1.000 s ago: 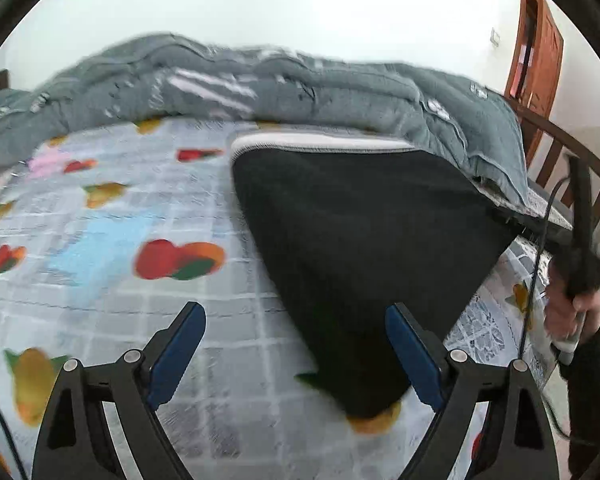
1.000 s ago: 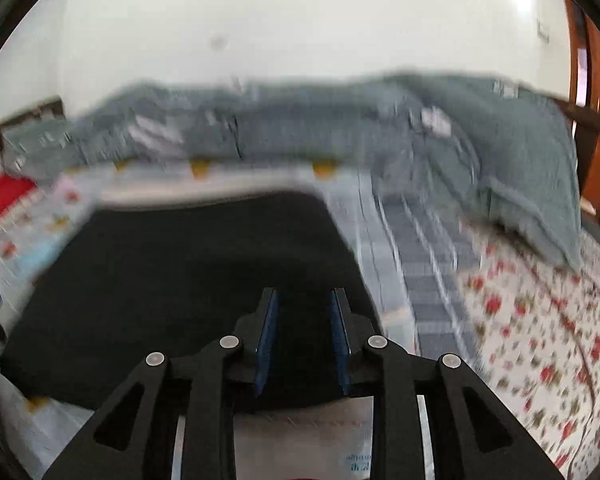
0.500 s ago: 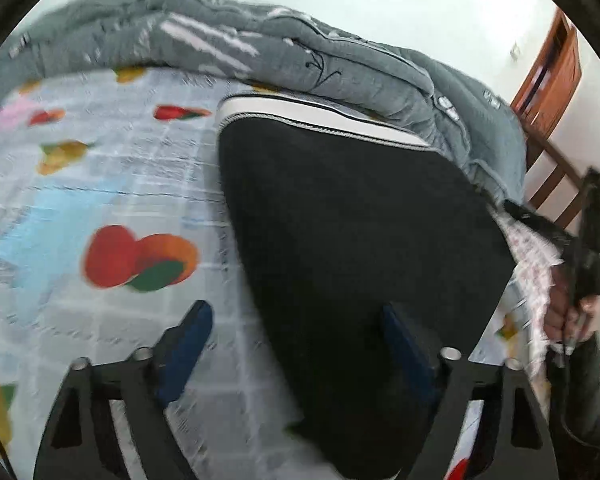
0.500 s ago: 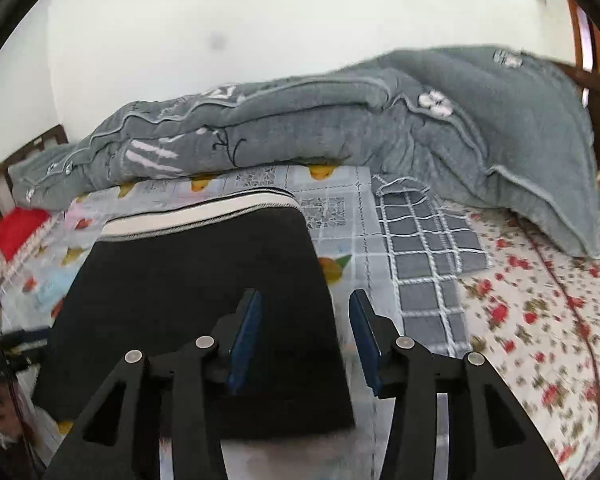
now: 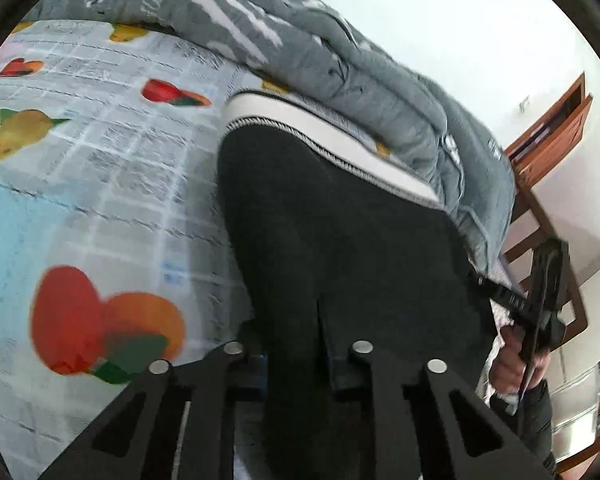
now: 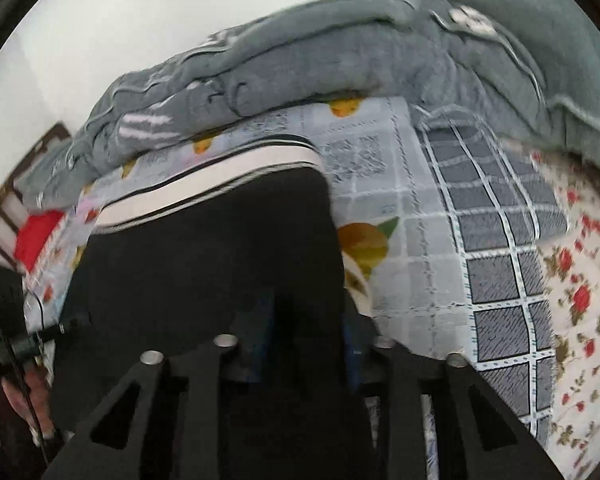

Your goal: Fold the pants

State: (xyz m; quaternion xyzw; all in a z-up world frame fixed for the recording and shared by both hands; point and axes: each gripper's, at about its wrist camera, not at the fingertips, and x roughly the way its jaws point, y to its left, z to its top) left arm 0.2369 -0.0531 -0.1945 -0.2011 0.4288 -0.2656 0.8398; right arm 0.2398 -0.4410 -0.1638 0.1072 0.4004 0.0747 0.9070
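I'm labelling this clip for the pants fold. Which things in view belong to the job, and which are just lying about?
Belongs to the job:
- pants
- left gripper, jaws closed in on the near edge of the pants
- right gripper, jaws on the near edge too

Just lying about:
- grey quilt
- fruit-print sheet
- checked cloth
- floral sheet
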